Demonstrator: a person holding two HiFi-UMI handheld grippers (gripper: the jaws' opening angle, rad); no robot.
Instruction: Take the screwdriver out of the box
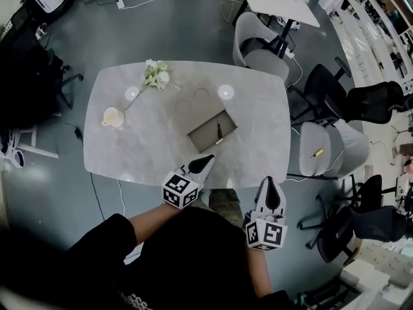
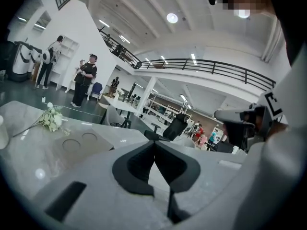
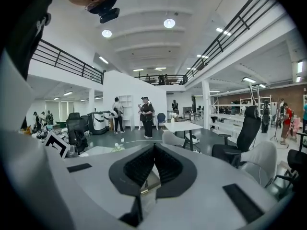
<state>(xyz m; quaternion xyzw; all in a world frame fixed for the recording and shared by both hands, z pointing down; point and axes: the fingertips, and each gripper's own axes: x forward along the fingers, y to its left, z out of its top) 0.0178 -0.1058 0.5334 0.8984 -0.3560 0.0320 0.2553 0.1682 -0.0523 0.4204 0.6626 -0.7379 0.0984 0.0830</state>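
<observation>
A shallow open box (image 1: 208,134) lies on the pale marble table (image 1: 129,147), right of its middle. A thin dark screwdriver (image 1: 219,128) lies inside it near the right wall. My left gripper (image 1: 210,158) is shut and holds nothing; it hangs over the table's near edge, its tip just short of the box's front corner. Off the table's near right corner, my right gripper (image 1: 271,181) is also shut and holds nothing. The left gripper view shows shut jaws (image 2: 154,145) over the tabletop. In the right gripper view a sliver of the box (image 3: 149,186) shows under the shut jaws (image 3: 154,147).
White flowers (image 1: 157,74) and a cream cup (image 1: 113,117) sit on the table's left half. Two round marks (image 1: 192,100) lie behind the box. Office chairs (image 1: 316,148) crowd the right side, and another chair (image 1: 258,44) stands behind the table. People stand far off (image 3: 145,116).
</observation>
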